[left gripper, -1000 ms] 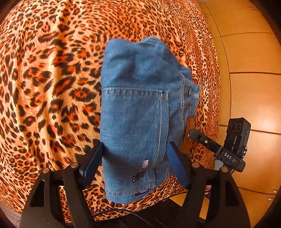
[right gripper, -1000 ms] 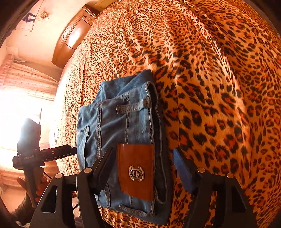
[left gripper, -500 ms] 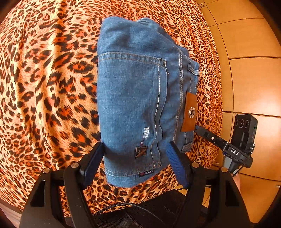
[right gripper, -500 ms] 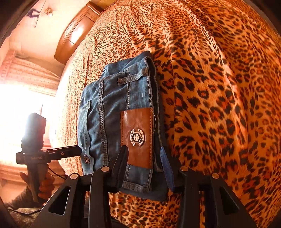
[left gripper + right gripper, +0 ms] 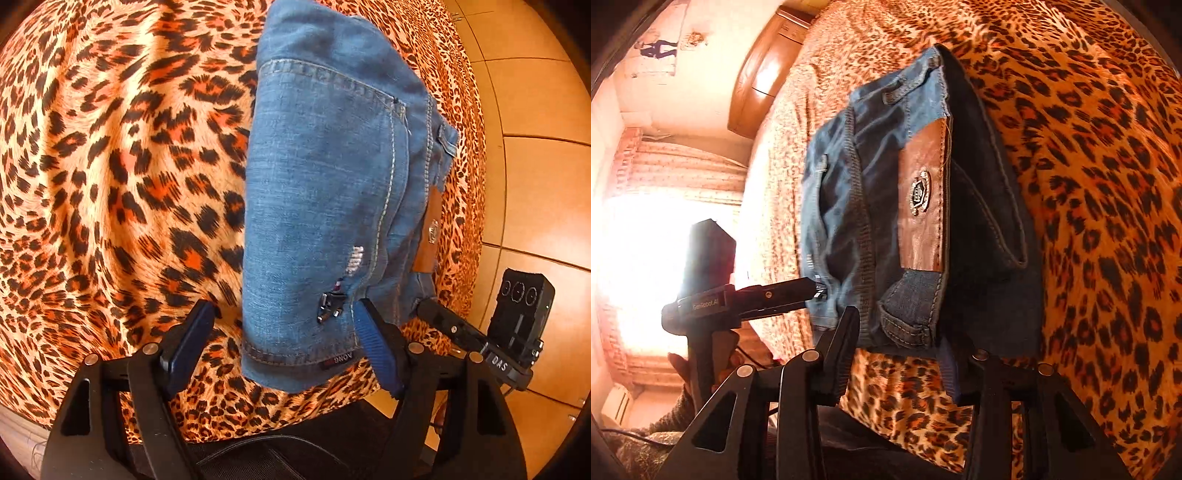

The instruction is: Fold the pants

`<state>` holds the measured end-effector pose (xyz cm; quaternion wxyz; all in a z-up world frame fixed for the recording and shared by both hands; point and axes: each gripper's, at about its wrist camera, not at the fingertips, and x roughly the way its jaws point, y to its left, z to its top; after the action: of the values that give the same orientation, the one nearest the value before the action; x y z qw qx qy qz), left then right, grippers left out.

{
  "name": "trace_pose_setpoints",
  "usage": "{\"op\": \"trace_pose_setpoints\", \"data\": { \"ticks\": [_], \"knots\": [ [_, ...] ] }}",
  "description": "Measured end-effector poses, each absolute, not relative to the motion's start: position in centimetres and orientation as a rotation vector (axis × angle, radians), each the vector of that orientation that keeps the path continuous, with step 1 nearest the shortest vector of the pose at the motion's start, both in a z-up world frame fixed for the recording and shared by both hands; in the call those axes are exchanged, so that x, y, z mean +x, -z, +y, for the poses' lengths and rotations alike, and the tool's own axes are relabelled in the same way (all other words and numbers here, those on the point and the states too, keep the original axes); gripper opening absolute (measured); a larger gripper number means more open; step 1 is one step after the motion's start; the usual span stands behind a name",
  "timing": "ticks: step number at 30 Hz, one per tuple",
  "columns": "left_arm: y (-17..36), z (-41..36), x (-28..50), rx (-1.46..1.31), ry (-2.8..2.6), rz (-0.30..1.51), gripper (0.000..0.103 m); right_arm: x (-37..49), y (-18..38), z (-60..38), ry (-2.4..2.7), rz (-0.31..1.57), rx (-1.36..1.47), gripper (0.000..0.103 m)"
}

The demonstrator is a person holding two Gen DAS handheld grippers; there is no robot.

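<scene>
Here's the folded pants (image 5: 325,192), a compact blue denim bundle lying on the leopard-print bedspread (image 5: 110,166), right at the spread's near edge where it drops to the tiled floor (image 5: 535,177). Taking the brown leather waistband patch (image 5: 923,195) as our marker: it sits on the bundle's upper layer, a belt loop (image 5: 905,92) beyond it toward the far end of the bundle, another loop hanging just below it at the near end. The right gripper (image 5: 897,354) is on that near end, directly under the patch; its two fingers (image 5: 842,347) are clamped on the denim there, one on each side of the layers, and that corner rides up off the spread. Well to the patch's left, across the back pocket (image 5: 321,177), the left gripper (image 5: 280,347) hangs with its jaws spread wide: one blue pad (image 5: 188,343) stands clear over bare leopard print, the other (image 5: 373,350) sits at the pocket-side edge, and whether it touches the cloth I cannot tell. Nothing is pinched in it. From the right wrist view, a person's hand (image 5: 701,369) in a knit sleeve holds the left tool's handle, off to the patch's lower left, against a bright window.
</scene>
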<state>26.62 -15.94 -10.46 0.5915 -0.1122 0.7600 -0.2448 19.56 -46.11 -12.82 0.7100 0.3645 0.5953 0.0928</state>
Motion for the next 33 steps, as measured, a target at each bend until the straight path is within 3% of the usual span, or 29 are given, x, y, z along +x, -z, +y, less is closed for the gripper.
{"op": "trace_pose_setpoints", "data": {
  "ticks": [4,6,7,16,22,24,28,29,33],
  "knots": [
    [7.9,-15.2,27.1,-0.262,0.611,1.659,0.079,19.0,10.0,-49.7,-0.112,1.199,0.801,0.045],
    [7.8,-15.4,28.5,-0.274,0.608,1.648,0.079,19.1,9.0,-51.6,-0.081,1.127,0.832,0.065],
    [8.0,-15.9,29.3,-0.276,0.595,1.647,0.079,19.6,9.1,-52.2,-0.086,1.114,0.859,0.066],
    [11.1,-16.2,33.7,-0.376,0.476,1.689,0.079,25.4,13.6,-51.1,-0.126,1.180,0.834,0.066],
    [12.0,-17.3,33.7,-0.461,0.523,1.727,0.081,26.5,13.8,-48.4,-0.320,1.145,0.871,0.066],
    [11.7,-17.5,33.8,-0.459,0.528,1.724,0.082,25.6,15.1,-49.2,-0.270,1.193,0.853,0.063],
    [11.5,-18.3,33.8,-0.428,0.519,1.720,0.082,24.3,14.5,-49.6,-0.244,1.182,0.795,0.047],
    [11.3,-18.4,33.6,-0.423,0.516,1.726,0.082,24.3,14.4,-49.3,-0.268,1.192,0.828,0.039],
    [11.7,-18.9,33.7,-0.408,0.528,1.733,0.082,24.1,13.6,-48.4,-0.357,1.148,0.867,0.037]
  ]
}}
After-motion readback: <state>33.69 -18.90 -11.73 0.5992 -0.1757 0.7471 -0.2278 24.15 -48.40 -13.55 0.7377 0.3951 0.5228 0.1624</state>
